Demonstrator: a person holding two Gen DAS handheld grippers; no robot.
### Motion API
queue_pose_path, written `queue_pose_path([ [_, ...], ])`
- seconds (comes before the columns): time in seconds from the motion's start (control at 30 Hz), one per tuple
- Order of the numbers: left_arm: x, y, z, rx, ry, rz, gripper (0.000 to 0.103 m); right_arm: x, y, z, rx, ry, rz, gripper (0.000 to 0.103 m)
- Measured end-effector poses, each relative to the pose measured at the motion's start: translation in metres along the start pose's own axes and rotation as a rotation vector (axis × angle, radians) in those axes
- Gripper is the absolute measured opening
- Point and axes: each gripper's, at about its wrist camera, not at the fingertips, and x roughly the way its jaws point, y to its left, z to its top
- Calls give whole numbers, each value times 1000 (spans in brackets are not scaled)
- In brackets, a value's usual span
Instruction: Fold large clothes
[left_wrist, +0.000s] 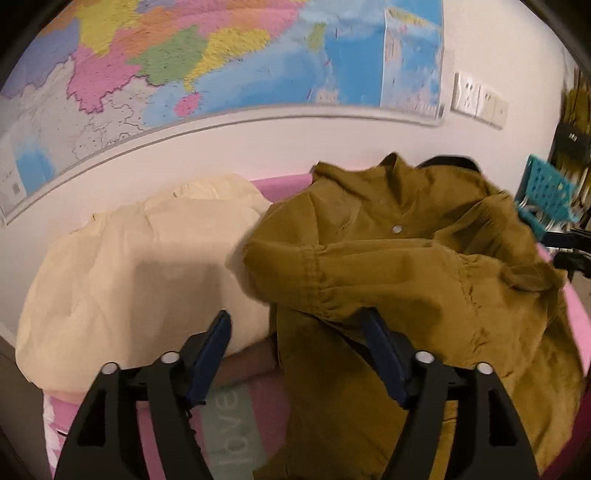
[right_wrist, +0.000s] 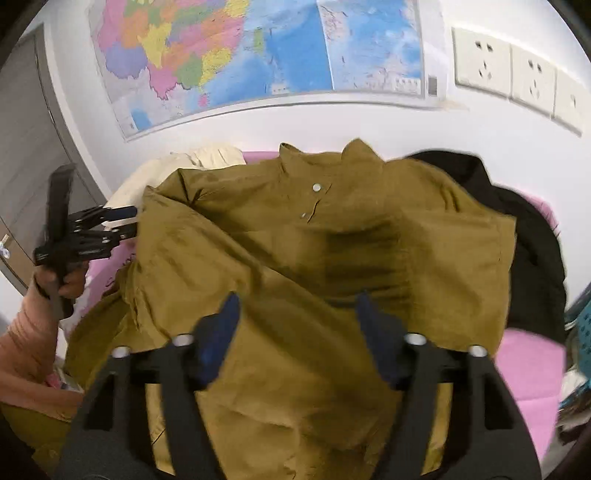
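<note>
Nearest the camera, the left hand-held gripper (left_wrist: 297, 326) stands with its jaws apart and nothing pinched; its right finger lies against the edge of the mustard jacket (left_wrist: 406, 266) and its left finger hangs over bare pink sheet (left_wrist: 255, 402). The right hand-held gripper (right_wrist: 297, 310) is likewise spread wide, hovering over the jacket's lower front with no cloth between its pads.

Just ahead of both, the jacket lies rumpled on the bed, one sleeve (left_wrist: 332, 258) thrown across the body and the collar toward the wall. The risk, as I judge it, is that either hand-held gripper closes on a bunched ridge and takes several layers at once, so the fold drags the whole jacket askew.

Ahead and left of the left hand-held gripper, a cream garment (left_wrist: 129, 258) touches the jacket's sleeve; a careless pinch there could catch both. Ahead and right of the right hand-held gripper, a black garment (right_wrist: 524, 258) sits tucked under the jacket's shoulder and may snag when the jacket is pulled.
</note>
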Motion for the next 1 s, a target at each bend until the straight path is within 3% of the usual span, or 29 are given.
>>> queue_pose_path([
  [0.07, 3, 0, 2, 14, 2, -5, 75, -6, 2, -10, -11, -29, 15, 79],
  [0.13, 6, -2, 7, 55, -21, 7, 80, -8, 1, -16, -37, -35, 3, 83],
  [0.2, 17, -4, 14, 100, -26, 33, 77, 0, -5, -27, -44, 3, -27, 83],
  [0.27, 27, -3, 21, 104, -4, 19, 27, 11, -13, -36, -27, 36, -47, 83],
  [0.33, 28, 4, 37, 71, -17, 43, 15, 11, -22, -41, -4, 43, -55, 83],
  [0.43, 17, 24, 59, 11, -83, 157, 12, 6, -34, -44, 22, 13, -69, 83],
  [0.53, 22, 47, 67, -46, -56, 299, 28, -1, -45, -46, 67, -25, -43, 84],
  [0.57, 26, 48, 65, -29, -47, 305, 33, -1, -48, -48, 80, -26, -36, 85],
  [0.67, 34, 43, 55, 11, -16, 287, 63, 5, -53, -54, 102, -17, -28, 87],
  [0.73, 26, 42, 47, 3, -41, 229, 64, 10, -54, -58, 121, -3, -3, 88],
  [0.83, 14, 43, 38, 2, -79, 221, 72, 22, -51, -63, 117, 23, -6, 86],
  [0.9, 8, 44, 33, -3, -84, 214, 73, 29, -51, -63, 128, 35, -14, 48],
  [0.93, 3, 45, 31, -11, -89, 229, 75, 31, -53, -61, 137, 38, -3, 8],
  [1.0, -8, 44, 27, -28, -110, 243, 75, 22, -52, -53, 128, -7, 8, 2],
])
